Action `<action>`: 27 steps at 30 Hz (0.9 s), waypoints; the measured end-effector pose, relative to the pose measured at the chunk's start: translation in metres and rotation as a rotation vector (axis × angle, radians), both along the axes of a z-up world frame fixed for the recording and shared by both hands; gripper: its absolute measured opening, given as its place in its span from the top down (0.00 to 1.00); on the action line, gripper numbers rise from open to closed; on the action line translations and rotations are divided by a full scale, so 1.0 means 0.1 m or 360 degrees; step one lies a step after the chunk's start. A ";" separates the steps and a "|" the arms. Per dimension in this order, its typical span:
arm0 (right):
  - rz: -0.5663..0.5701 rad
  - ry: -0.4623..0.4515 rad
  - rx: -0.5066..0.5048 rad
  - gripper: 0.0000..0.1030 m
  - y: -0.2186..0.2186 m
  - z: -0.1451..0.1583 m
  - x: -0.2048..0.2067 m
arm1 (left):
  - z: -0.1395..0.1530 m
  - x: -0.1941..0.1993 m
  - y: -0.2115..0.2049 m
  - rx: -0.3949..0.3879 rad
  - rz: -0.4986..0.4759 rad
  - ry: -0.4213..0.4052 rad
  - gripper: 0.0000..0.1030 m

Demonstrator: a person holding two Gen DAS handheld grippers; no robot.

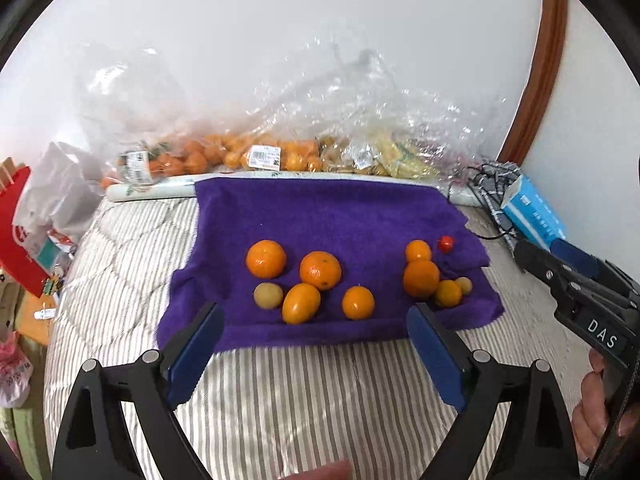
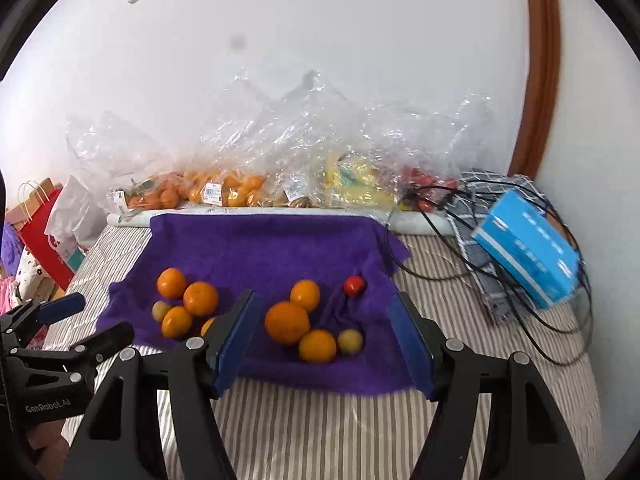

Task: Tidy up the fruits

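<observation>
A purple towel lies on a striped mattress with loose fruit in two groups. The left group has several oranges and a pale yellow-green fruit. The right group has several oranges, a pale fruit and a small red tomato. My left gripper is open and empty, above the towel's near edge. My right gripper is open and empty, hovering before the right group; it also shows in the left wrist view.
Clear plastic bags of oranges and other produce lie along the white wall behind the towel. A blue box and black cables lie at the right. A red paper bag stands at the left.
</observation>
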State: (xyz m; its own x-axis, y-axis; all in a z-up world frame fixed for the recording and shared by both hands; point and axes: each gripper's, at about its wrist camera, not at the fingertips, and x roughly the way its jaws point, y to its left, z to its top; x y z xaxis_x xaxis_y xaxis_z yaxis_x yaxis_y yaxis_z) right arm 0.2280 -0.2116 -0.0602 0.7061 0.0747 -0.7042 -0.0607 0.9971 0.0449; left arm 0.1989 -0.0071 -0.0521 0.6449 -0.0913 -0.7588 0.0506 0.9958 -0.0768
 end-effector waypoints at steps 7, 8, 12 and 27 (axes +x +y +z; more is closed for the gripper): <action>-0.0041 -0.0053 0.0054 0.16 -0.08 0.26 -0.59 | 0.22 -0.47 0.01 0.0029 0.0002 -0.0091 0.09; -0.0042 -0.0060 0.0073 0.15 -0.09 0.29 -0.66 | 0.24 -0.54 0.01 0.0024 0.0007 -0.0100 0.09; -0.0070 -0.0097 0.0099 0.08 -0.15 0.41 -0.99 | 0.33 -0.81 0.00 0.0024 0.0008 -0.0152 0.09; -0.0162 -0.0260 0.0063 0.01 -0.22 0.68 -1.93 | 0.67 -1.67 -0.09 0.0091 0.0039 -0.0386 0.03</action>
